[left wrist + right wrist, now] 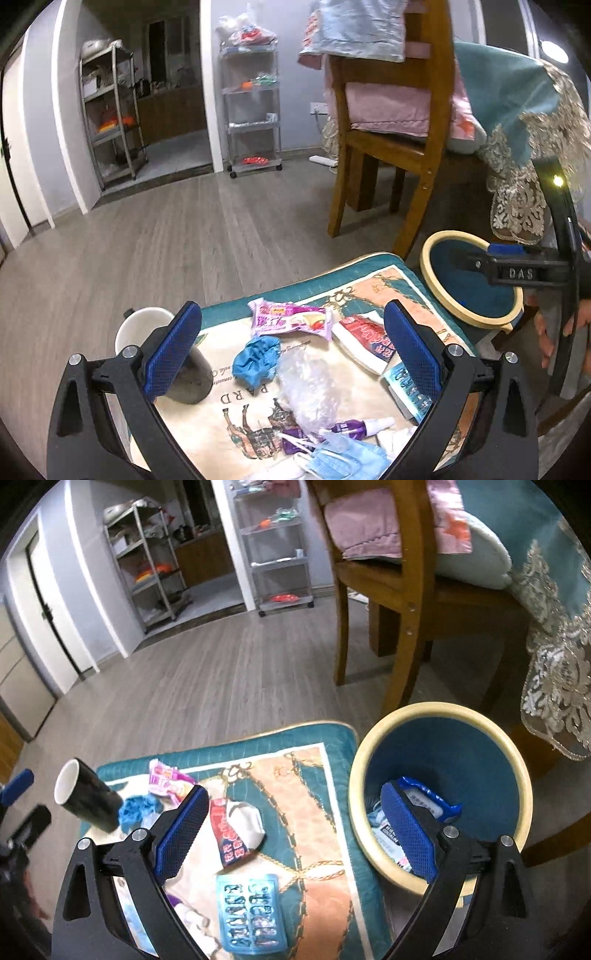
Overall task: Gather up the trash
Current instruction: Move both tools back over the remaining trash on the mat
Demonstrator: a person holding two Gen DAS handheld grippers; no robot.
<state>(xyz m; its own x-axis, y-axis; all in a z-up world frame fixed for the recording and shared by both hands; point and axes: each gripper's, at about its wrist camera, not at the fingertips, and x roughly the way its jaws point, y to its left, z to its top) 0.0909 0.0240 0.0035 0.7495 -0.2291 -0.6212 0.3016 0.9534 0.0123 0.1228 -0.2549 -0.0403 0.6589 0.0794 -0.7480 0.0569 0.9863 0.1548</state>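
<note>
Trash lies on a patterned cushion (236,339): a pink snack wrapper (291,321), a crumpled blue glove (256,360), clear plastic film (310,391), a red-and-white packet (364,339), a light blue pill blister (251,912), a purple tube (351,428) and a blue face mask (343,461). My left gripper (291,354) is open and empty above the glove and film. My right gripper (295,834) is open and empty, over the cushion's right edge and the blue trash bin (480,753), which holds a few packets. The bin also shows in the left wrist view (476,295).
A black mug (88,797) with a white inside lies tilted at the cushion's left edge. A wooden chair (391,140) with pink cushions stands behind the bin. A teal lace-trimmed tablecloth (554,627) hangs at the right. Wire shelves (251,110) stand by the far wall.
</note>
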